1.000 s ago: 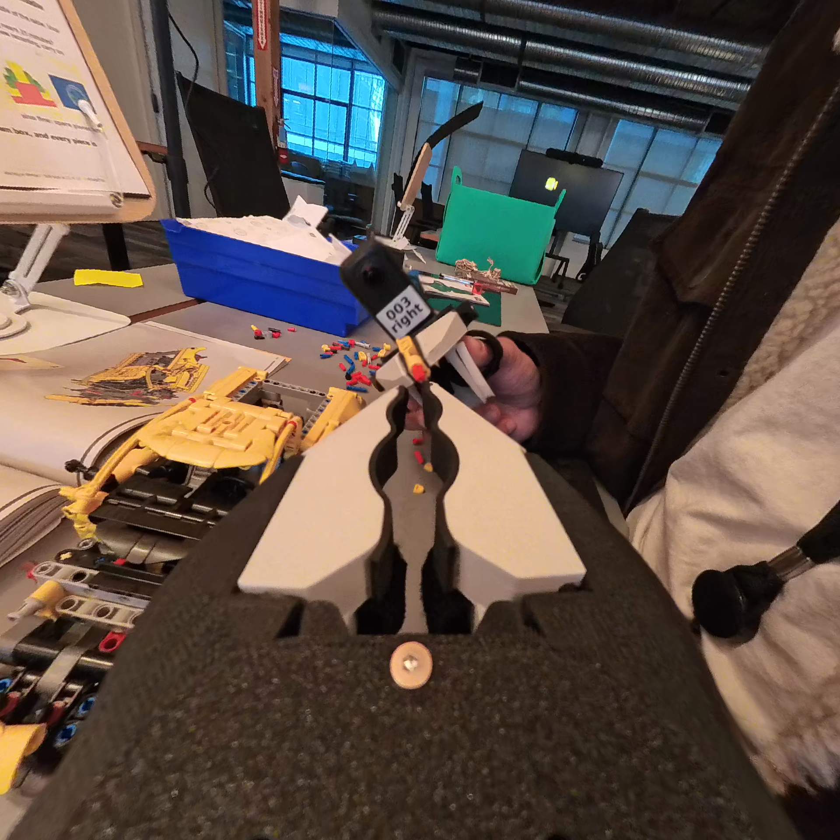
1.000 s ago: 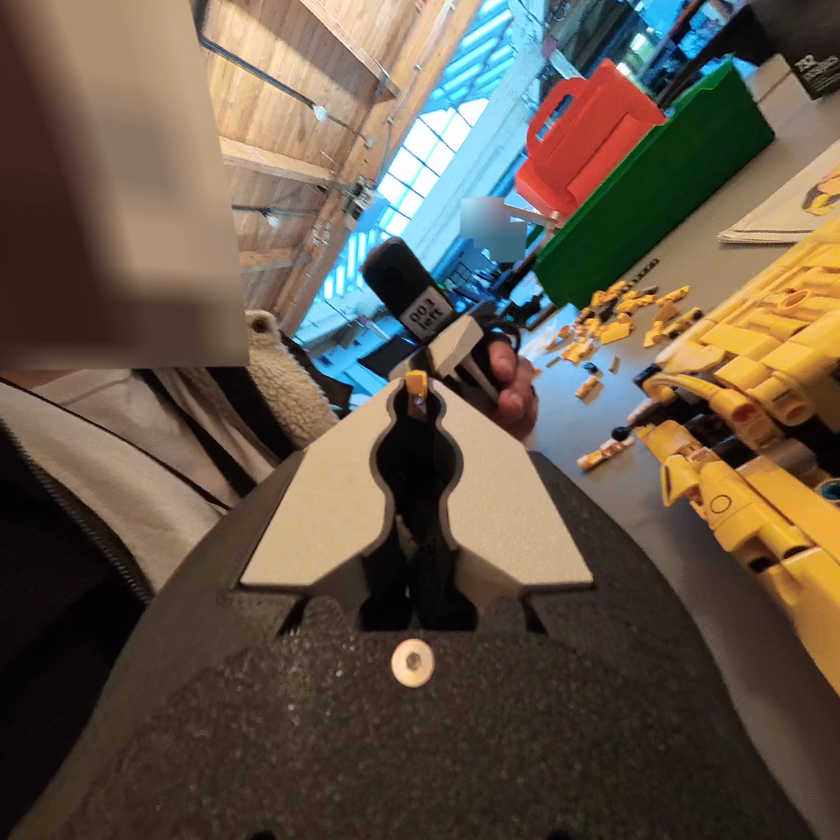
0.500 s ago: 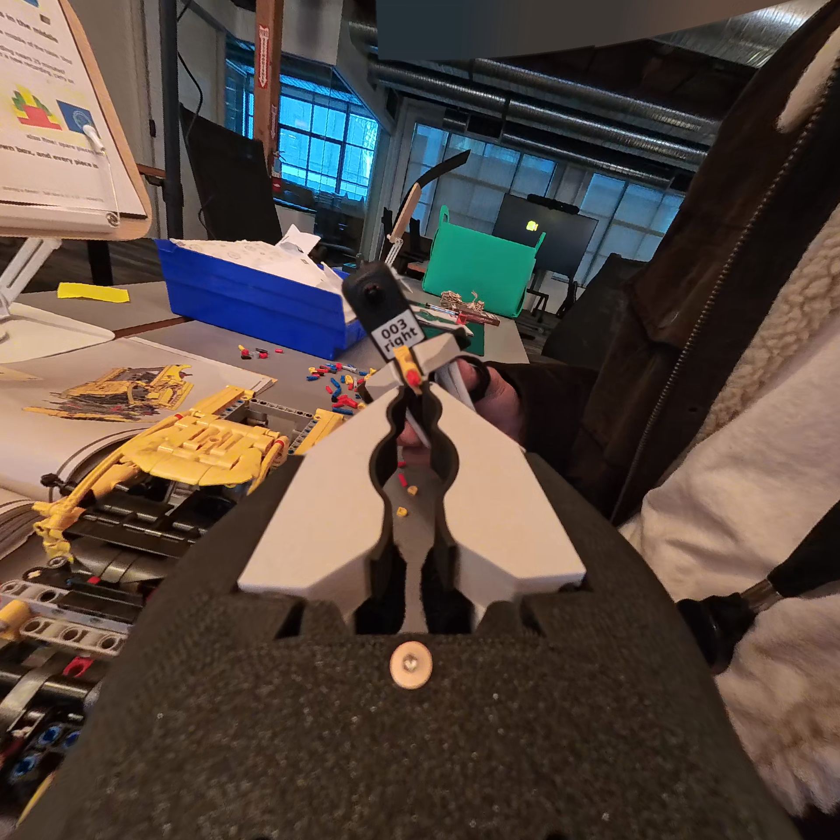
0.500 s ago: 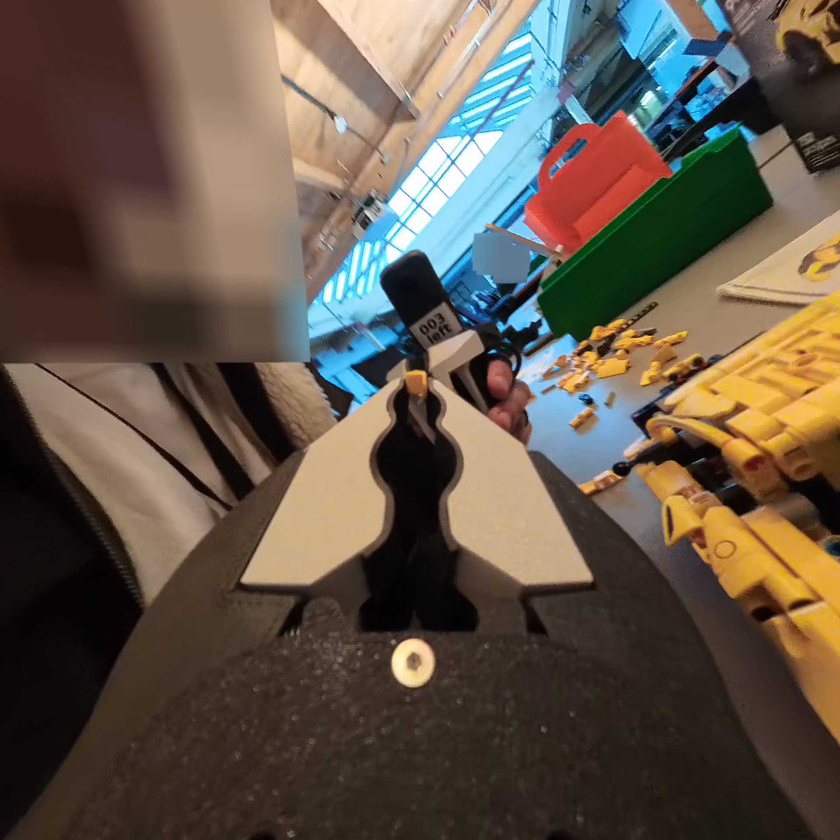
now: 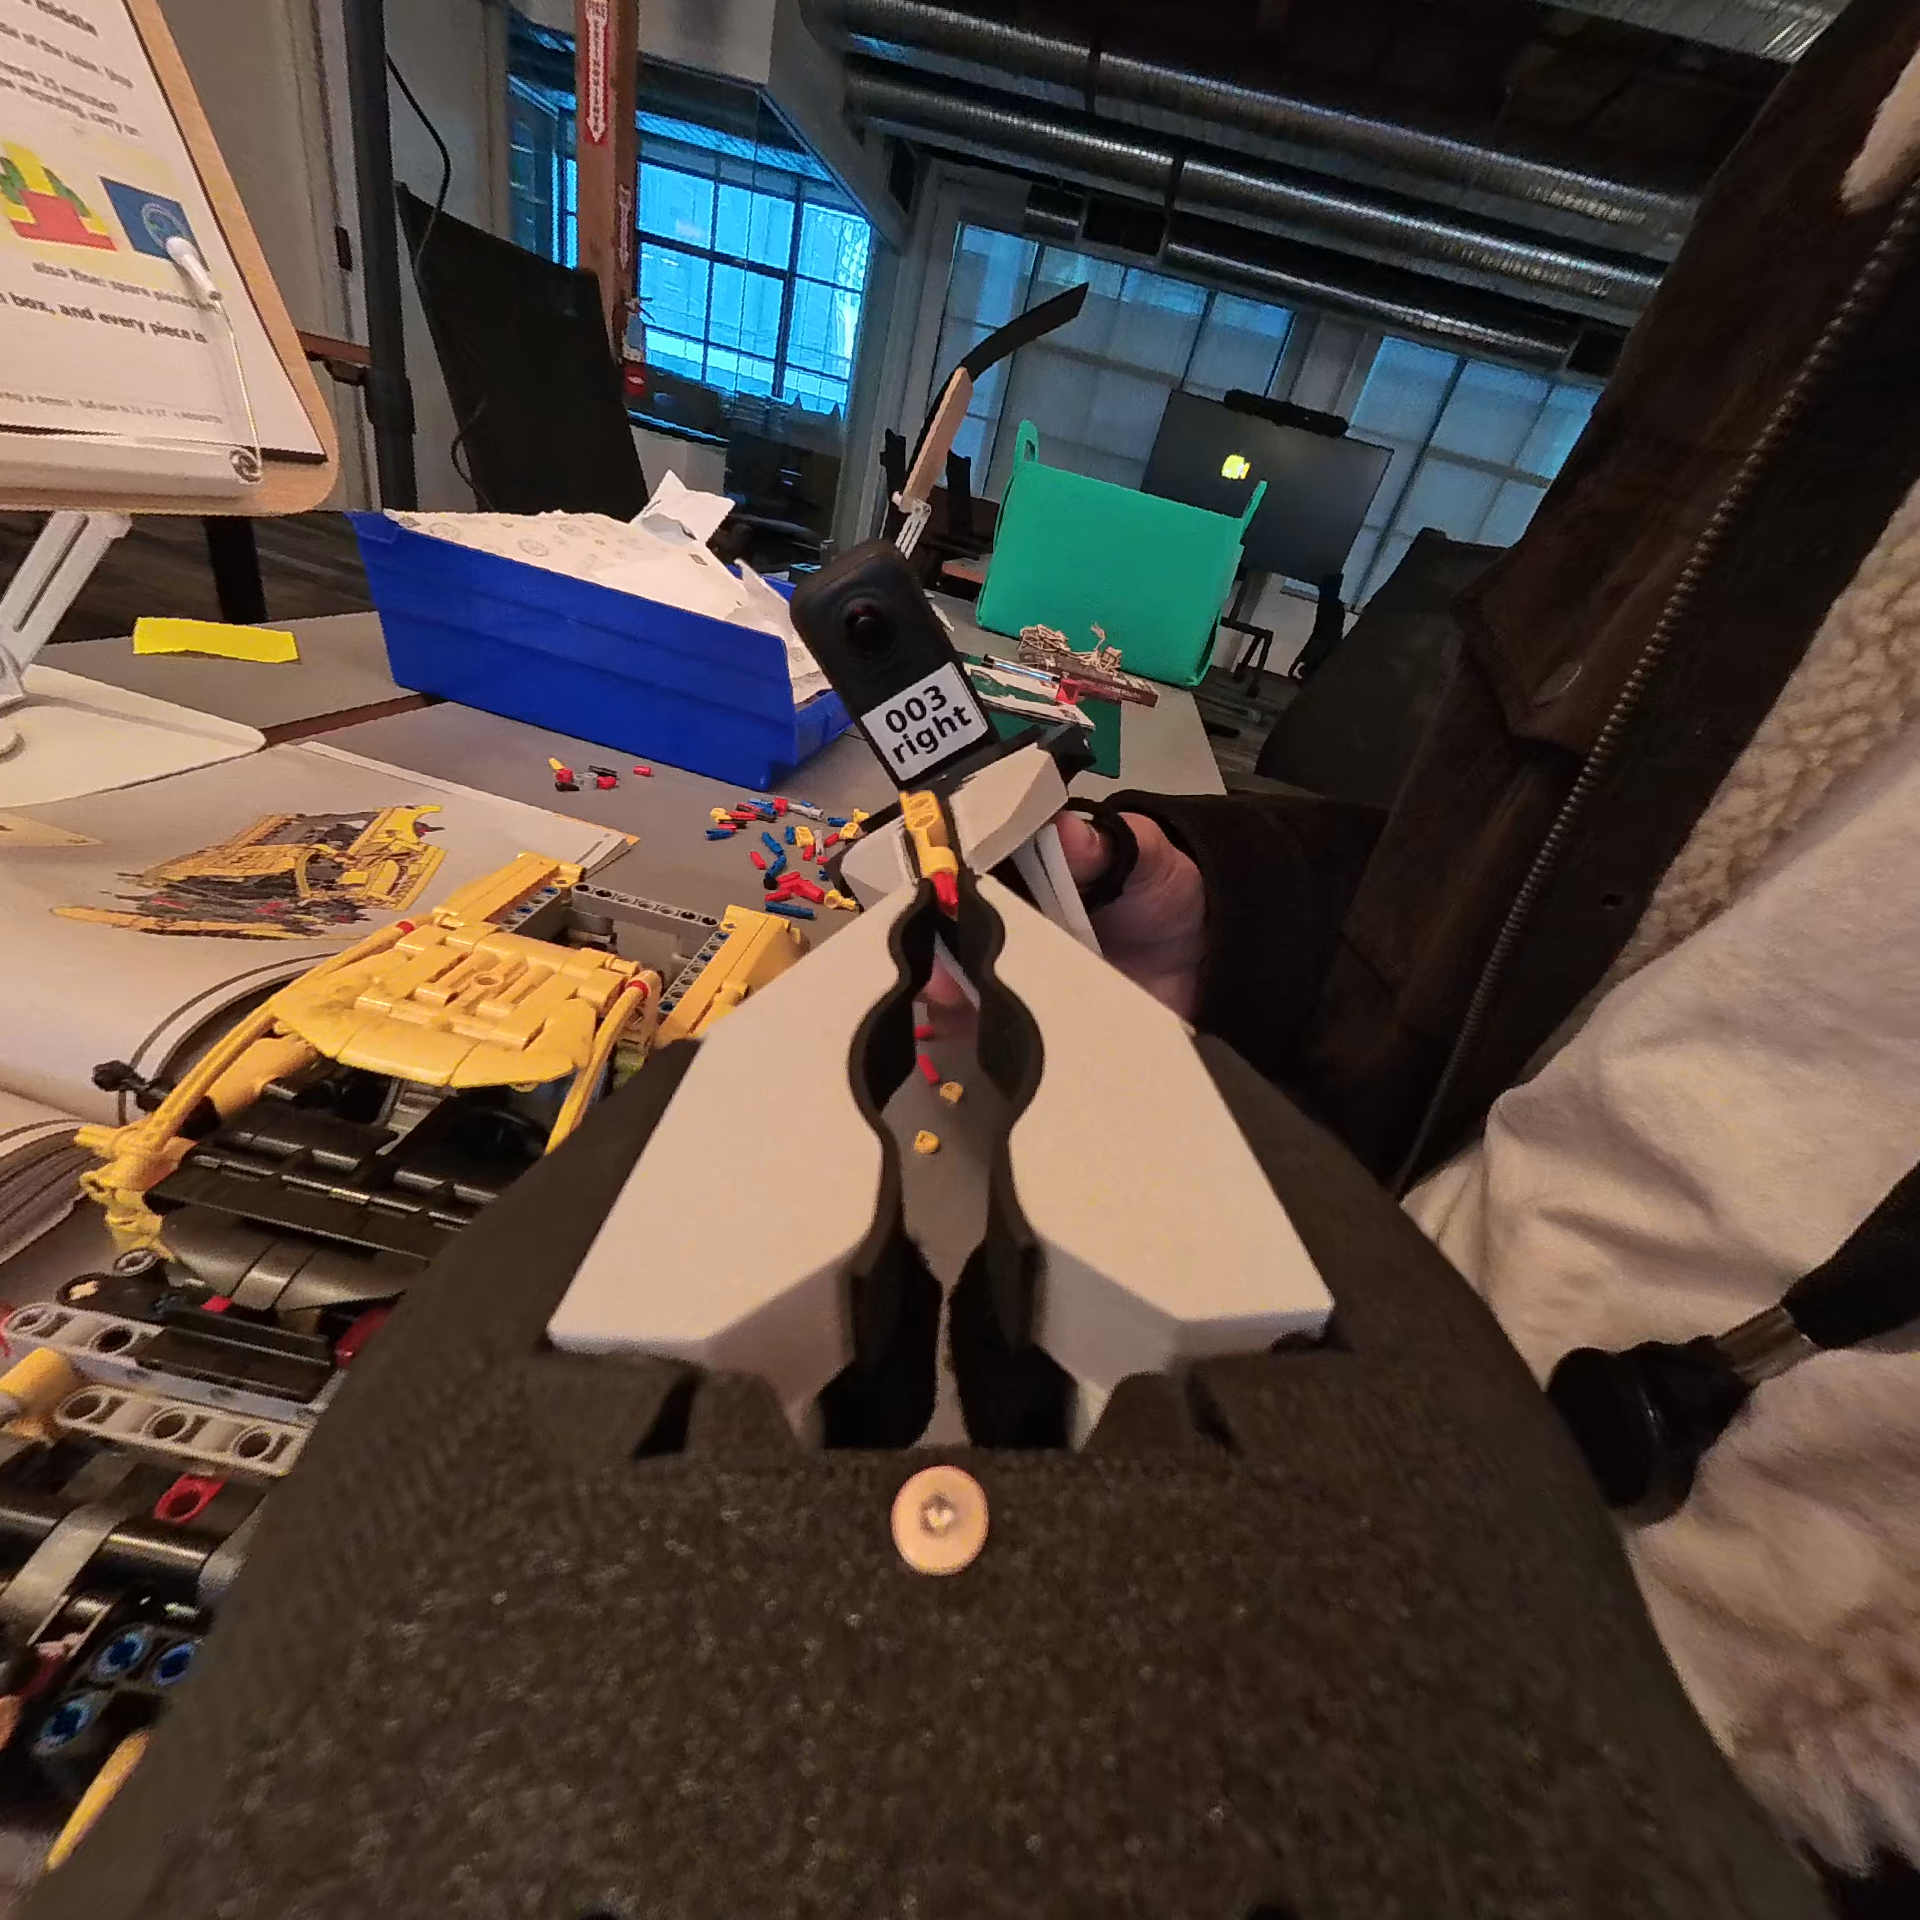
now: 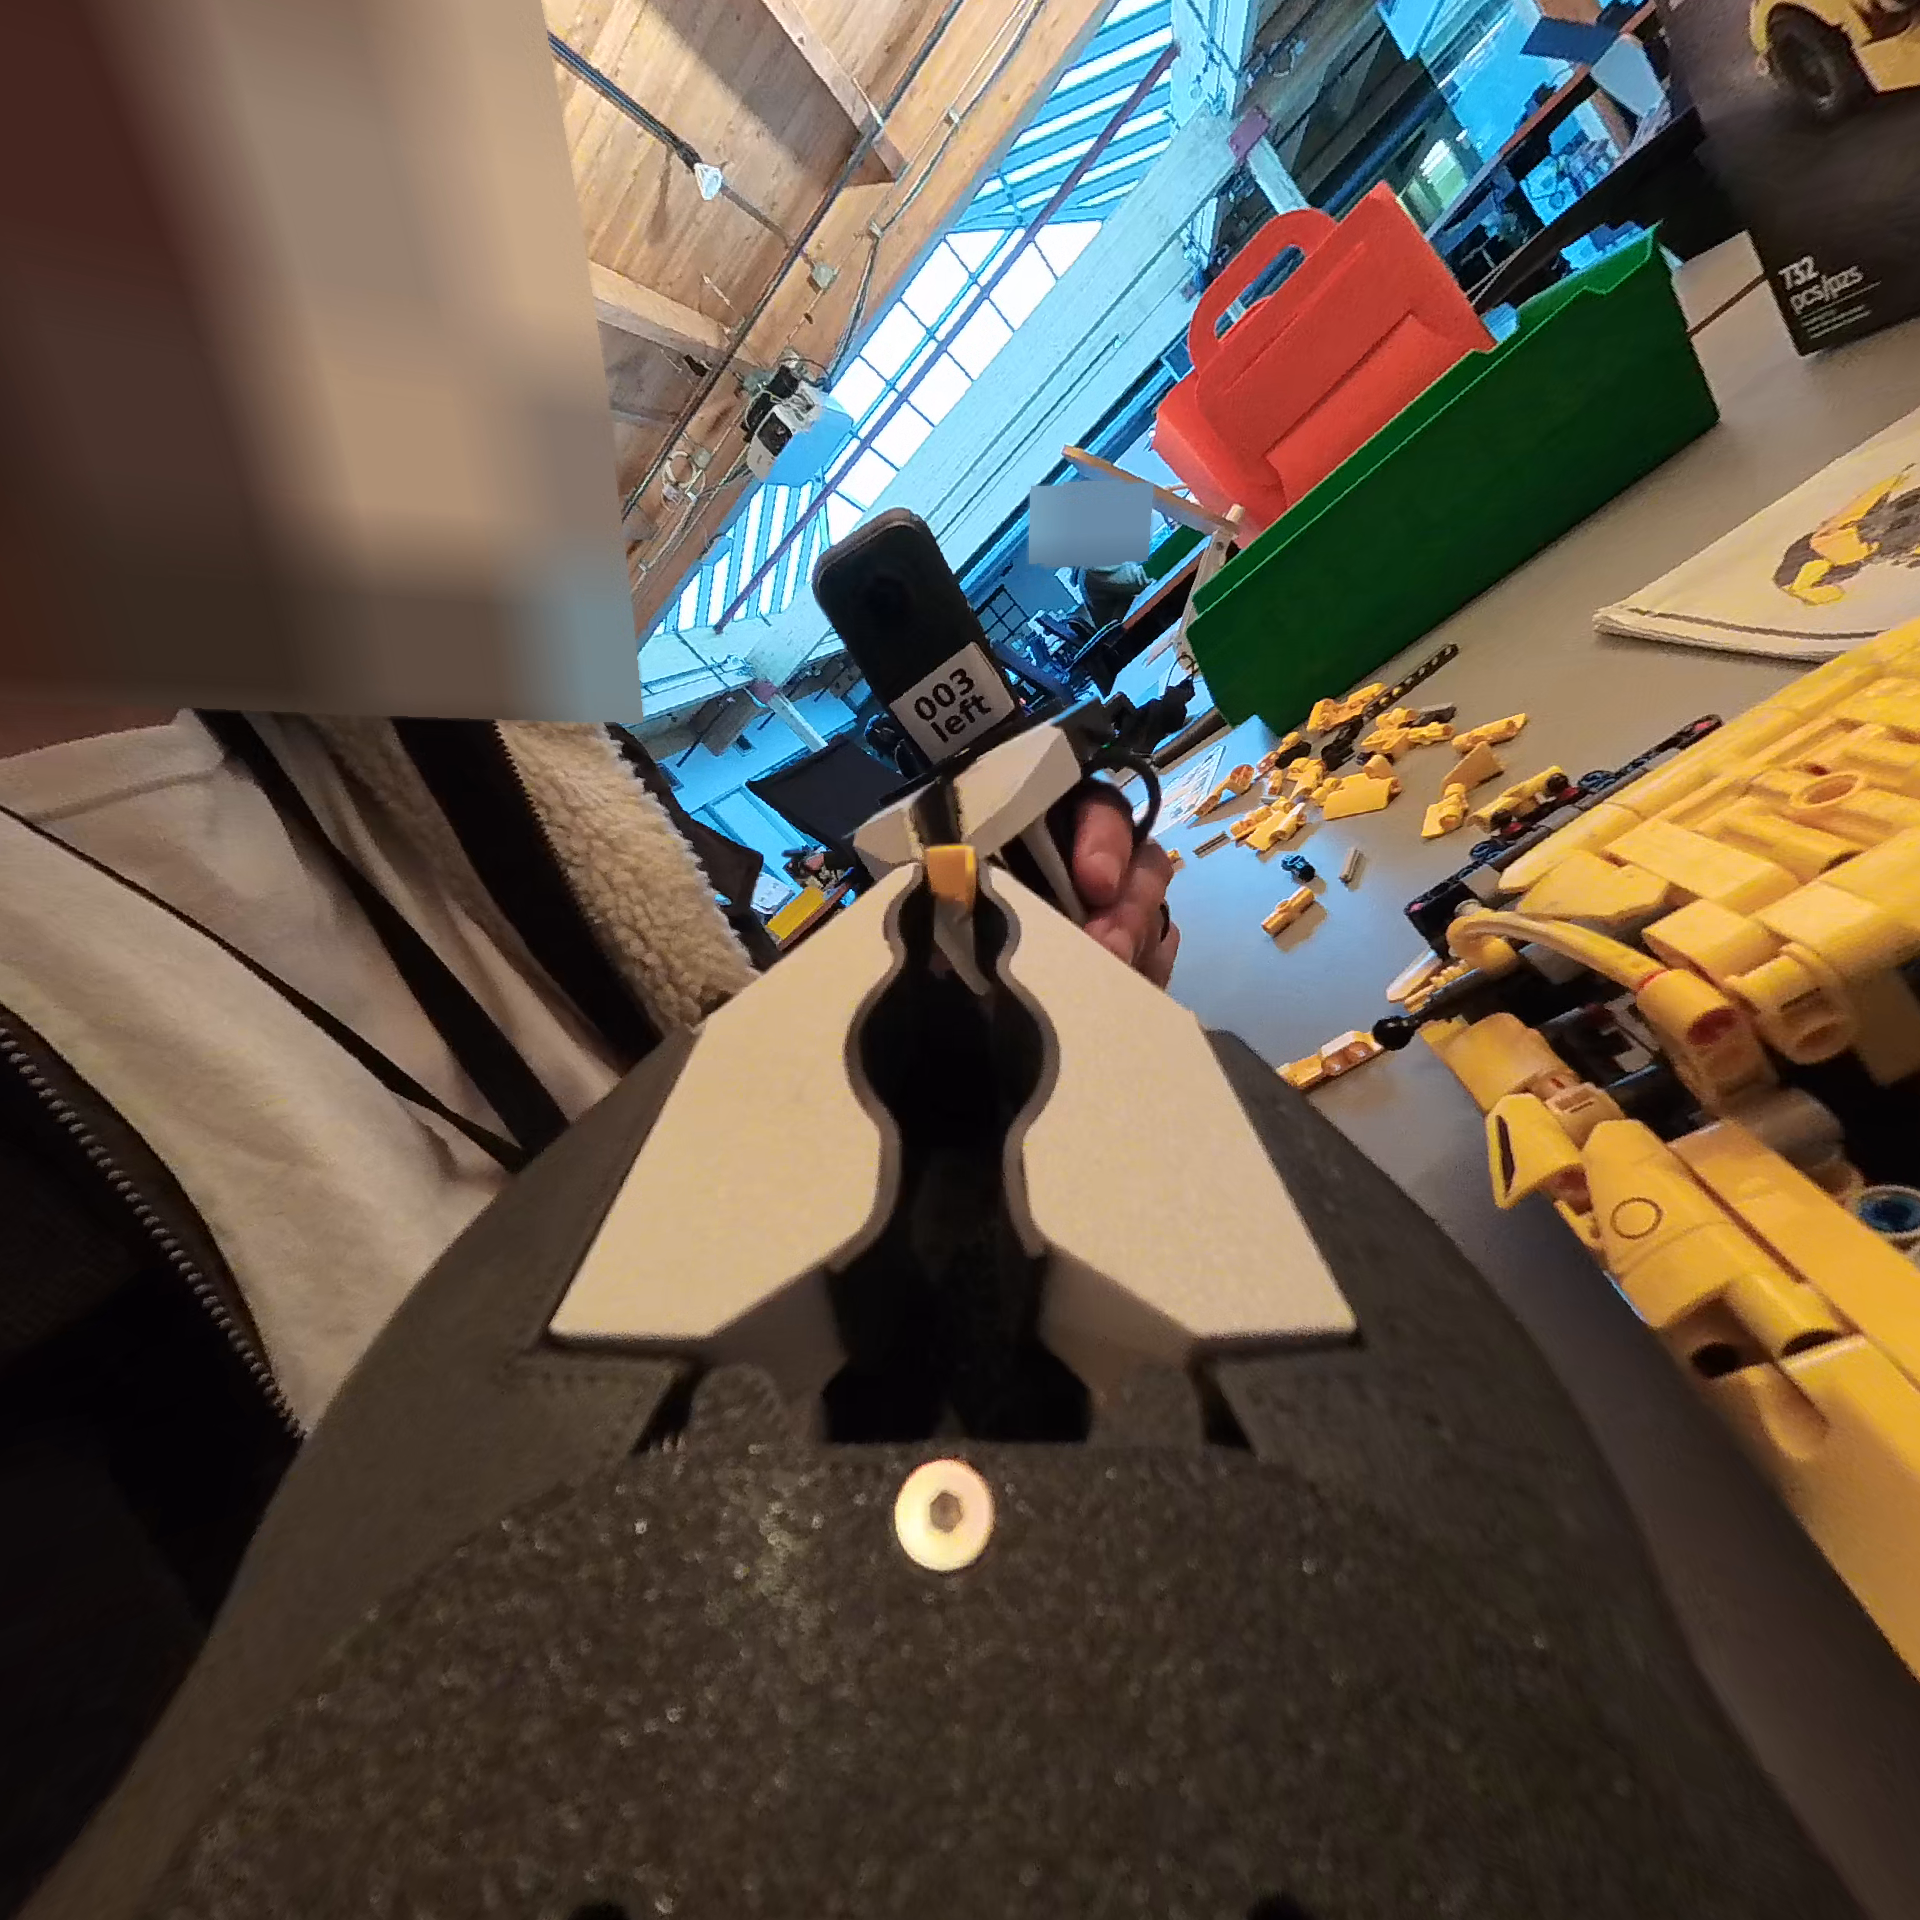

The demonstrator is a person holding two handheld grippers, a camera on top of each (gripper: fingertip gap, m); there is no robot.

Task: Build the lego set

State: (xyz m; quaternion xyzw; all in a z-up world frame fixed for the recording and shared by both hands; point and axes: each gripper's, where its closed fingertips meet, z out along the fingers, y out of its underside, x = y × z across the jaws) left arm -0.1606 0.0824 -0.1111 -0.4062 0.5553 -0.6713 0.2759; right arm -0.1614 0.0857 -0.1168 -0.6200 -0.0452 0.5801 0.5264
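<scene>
My two grippers meet tip to tip in the air in front of a person's jacket. My right gripper [image 6: 948,878] is shut on a small yellow piece [image 6: 951,871]. In the left wrist view that yellow piece [image 5: 921,826] sticks out of the right gripper [image 5: 935,821] with a red pin [image 5: 947,890] at its end. My left gripper [image 5: 940,896] is shut on that red pin, and it also shows in the right wrist view [image 6: 940,821]. The half-built yellow and black lego vehicle [image 5: 468,987] stands on the table to the left, and it shows at the right in the right wrist view [image 6: 1714,935].
An open instruction booklet [image 5: 260,862] lies under the vehicle. Small red, blue and yellow pins [image 5: 779,842] lie before a blue bin [image 5: 582,665]. Loose yellow parts [image 6: 1351,769] lie before a green bin [image 6: 1455,520] holding a red carrier [image 6: 1320,343]. A black box [image 6: 1829,208] stands behind. Less than 4 cm separates the two grippers' tips.
The right gripper's yellow piece has come closer, so its red pin now sits between my left gripper's tips. Both grippers have shifted slightly together.
</scene>
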